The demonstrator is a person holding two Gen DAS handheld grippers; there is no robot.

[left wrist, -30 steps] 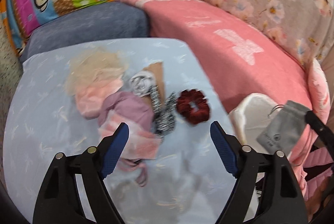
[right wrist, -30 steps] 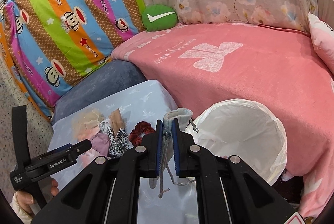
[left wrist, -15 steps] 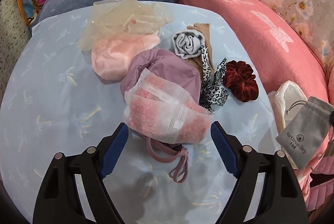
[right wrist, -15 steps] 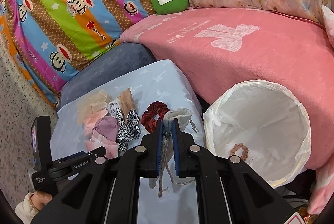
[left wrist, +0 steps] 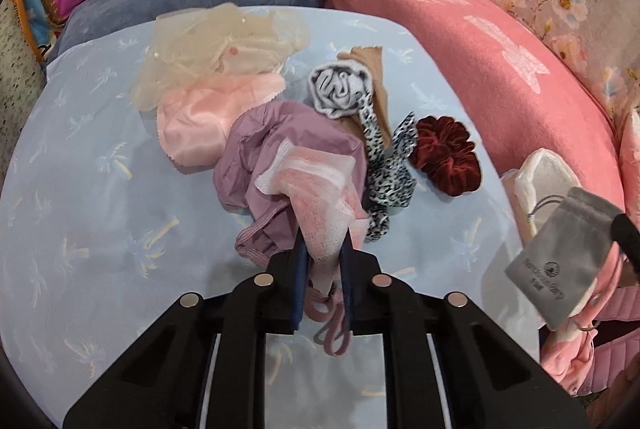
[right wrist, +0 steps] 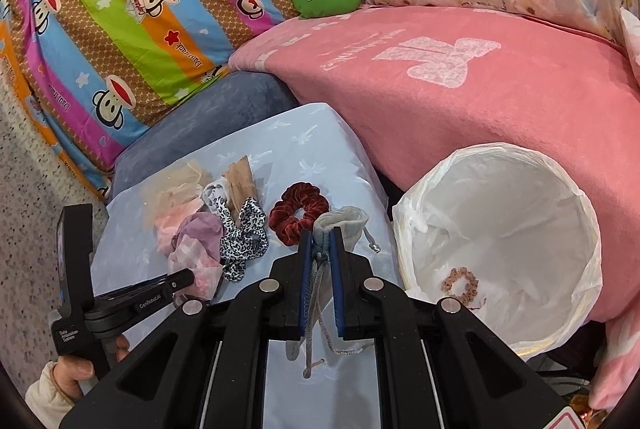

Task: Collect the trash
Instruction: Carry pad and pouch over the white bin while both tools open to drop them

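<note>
Spreading across the background, a pink blanket [right wrist: 500, 97] borders the pale blue surface [left wrist: 80, 213], with a white-lined trash bin [right wrist: 500, 241] at four o'clock of the surface in the right wrist view, a small pinkish scrunchie [right wrist: 460, 283] lying inside it. Near the surface's centre sits a heap of cloth scraps, a dark red scrunchie [left wrist: 446, 161] at its three o'clock edge and a leopard-print piece [left wrist: 386, 169] between them. At six o'clock of the heap, the left gripper [left wrist: 322, 253] is closing its jaws on a pink-and-white mesh wrapper [left wrist: 320, 205]. The right gripper [right wrist: 320, 249] stays out of the heap, clamped on a grey drawstring pouch [left wrist: 560, 261].
</note>
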